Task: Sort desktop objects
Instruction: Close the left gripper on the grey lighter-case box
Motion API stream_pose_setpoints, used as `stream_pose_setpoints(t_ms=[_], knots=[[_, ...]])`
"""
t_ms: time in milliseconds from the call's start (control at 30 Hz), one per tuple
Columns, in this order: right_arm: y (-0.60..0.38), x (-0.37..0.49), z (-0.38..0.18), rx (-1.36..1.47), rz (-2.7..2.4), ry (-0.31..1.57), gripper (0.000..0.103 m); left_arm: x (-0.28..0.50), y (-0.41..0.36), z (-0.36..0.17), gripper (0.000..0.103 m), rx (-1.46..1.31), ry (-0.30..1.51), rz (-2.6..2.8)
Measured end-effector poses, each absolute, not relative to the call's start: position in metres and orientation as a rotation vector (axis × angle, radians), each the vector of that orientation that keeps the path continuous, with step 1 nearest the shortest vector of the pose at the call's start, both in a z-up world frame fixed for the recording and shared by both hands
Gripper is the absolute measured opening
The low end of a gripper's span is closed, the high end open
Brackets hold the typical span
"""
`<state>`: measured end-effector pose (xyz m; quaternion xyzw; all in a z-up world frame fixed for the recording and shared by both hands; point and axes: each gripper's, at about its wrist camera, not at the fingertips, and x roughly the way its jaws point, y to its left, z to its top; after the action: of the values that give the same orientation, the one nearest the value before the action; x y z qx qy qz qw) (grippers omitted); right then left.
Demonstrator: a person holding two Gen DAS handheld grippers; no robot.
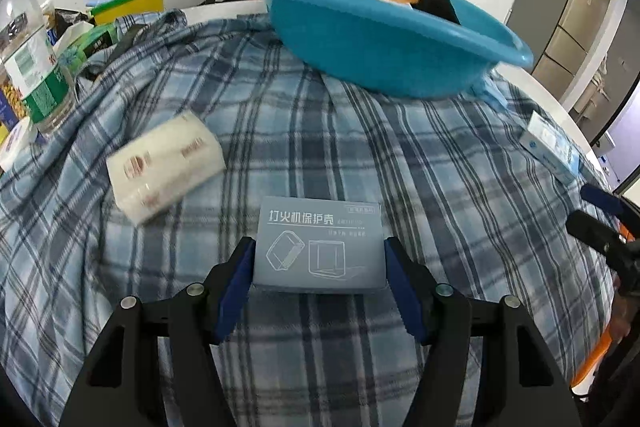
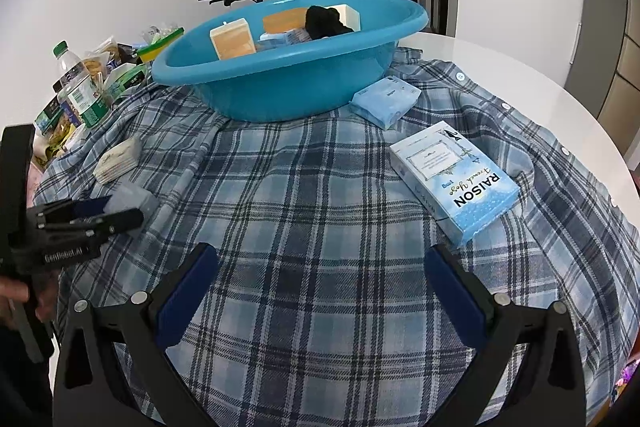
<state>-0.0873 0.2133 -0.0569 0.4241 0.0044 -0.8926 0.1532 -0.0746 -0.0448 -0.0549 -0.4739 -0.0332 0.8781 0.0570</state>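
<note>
Left gripper (image 1: 320,263) clamps the grey lighter-case box (image 1: 319,243); right gripper (image 2: 320,287) is wide open and empty.

The box sits between the blue fingers (image 1: 236,279), both pressing its sides, above the plaid shirt (image 1: 360,155) on the worktop. At 12 o'clock stands the blue basin (image 1: 384,55); at 10 o'clock a white tissue pack (image 1: 164,167); nothing lies between.

Left gripper (image 1: 320,259): jaws closed on both sides of a grey box (image 1: 320,243) printed with line drawings, near centre. White tissue pack (image 1: 164,167) lies left of it, apart, on the plaid cloth (image 1: 360,155). Blue basin (image 1: 384,39) stands far, holding boxes and something black. Water bottle (image 1: 32,67) upright at far left. Light-blue carton (image 1: 552,147) far right.
</note>
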Motion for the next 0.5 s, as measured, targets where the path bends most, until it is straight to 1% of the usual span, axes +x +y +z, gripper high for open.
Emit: stream_pose_setpoints(t_ms=[200,367,500], knots=[[0.217,-0.086,-0.057,1.215,-2.563,0.003,0.103,-0.078,-0.043,-0.056,0.067,-1.427,-0.104,2.678],[0.221,-0.087,-0.058,1.220,-2.571,-0.007,0.103,-0.087,-0.040,-0.058,0.067,-1.438,-0.056,2.689],[0.223,-0.089,-0.058,1.227,-2.575,-0.011,0.103,-0.092,-0.037,-0.060,0.071,-1.440,-0.006,2.703]])
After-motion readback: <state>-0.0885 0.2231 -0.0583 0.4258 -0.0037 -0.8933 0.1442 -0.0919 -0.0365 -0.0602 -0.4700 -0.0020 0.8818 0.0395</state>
